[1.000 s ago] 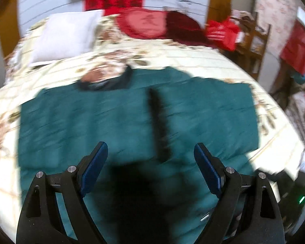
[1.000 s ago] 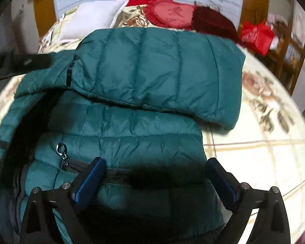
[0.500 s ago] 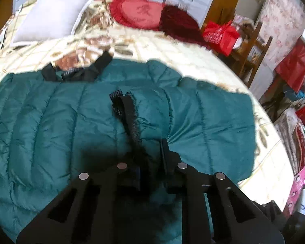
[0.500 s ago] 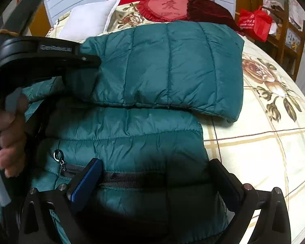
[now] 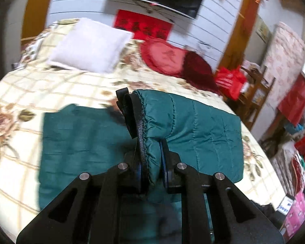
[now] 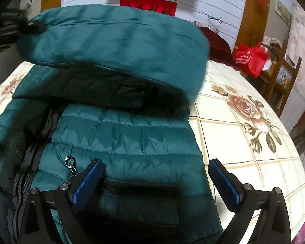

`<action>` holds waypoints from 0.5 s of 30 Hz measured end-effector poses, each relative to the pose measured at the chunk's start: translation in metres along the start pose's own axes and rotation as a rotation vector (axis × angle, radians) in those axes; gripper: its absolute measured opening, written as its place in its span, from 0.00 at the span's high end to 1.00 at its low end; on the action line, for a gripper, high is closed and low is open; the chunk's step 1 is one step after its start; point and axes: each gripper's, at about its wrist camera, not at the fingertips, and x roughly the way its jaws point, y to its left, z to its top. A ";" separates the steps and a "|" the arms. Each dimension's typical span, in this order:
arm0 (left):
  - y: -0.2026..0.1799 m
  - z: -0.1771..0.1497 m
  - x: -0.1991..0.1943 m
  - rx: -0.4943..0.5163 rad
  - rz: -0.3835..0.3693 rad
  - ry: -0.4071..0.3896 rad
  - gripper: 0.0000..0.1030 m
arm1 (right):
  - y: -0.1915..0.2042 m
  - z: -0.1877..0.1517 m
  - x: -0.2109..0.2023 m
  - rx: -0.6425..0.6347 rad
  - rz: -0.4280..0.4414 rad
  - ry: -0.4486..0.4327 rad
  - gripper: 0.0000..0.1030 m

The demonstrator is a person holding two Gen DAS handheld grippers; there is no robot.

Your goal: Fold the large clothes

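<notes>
A dark green puffer jacket lies on the floral bedspread. My left gripper is shut on the jacket's front edge beside the black zipper tape and holds it raised above the bed. In the right wrist view the jacket fills the left and middle, and its upper flap hangs lifted above the body. My right gripper is open, its fingers either side of the jacket's pocket zipper, just above the fabric. A metal zipper pull hangs by the left finger.
A white pillow and red cushions lie at the head of the bed. A wooden chair with a red bag stands at the bed's right side. Bare bedspread stretches right of the jacket.
My left gripper closed on the jacket's zipper edge and lifted it up. The upper flap rose off the jacket's body. My right gripper stayed open over the pocket.
</notes>
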 end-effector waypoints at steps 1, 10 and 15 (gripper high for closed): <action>0.011 0.000 -0.001 -0.013 0.014 0.001 0.87 | 0.001 0.000 0.001 -0.002 -0.001 0.008 0.00; 0.088 -0.031 0.014 -0.097 0.128 0.090 0.85 | -0.011 -0.001 0.007 0.054 0.012 0.057 0.00; 0.107 -0.050 0.015 -0.139 0.164 0.113 0.84 | -0.012 -0.001 0.008 0.057 0.004 0.057 0.00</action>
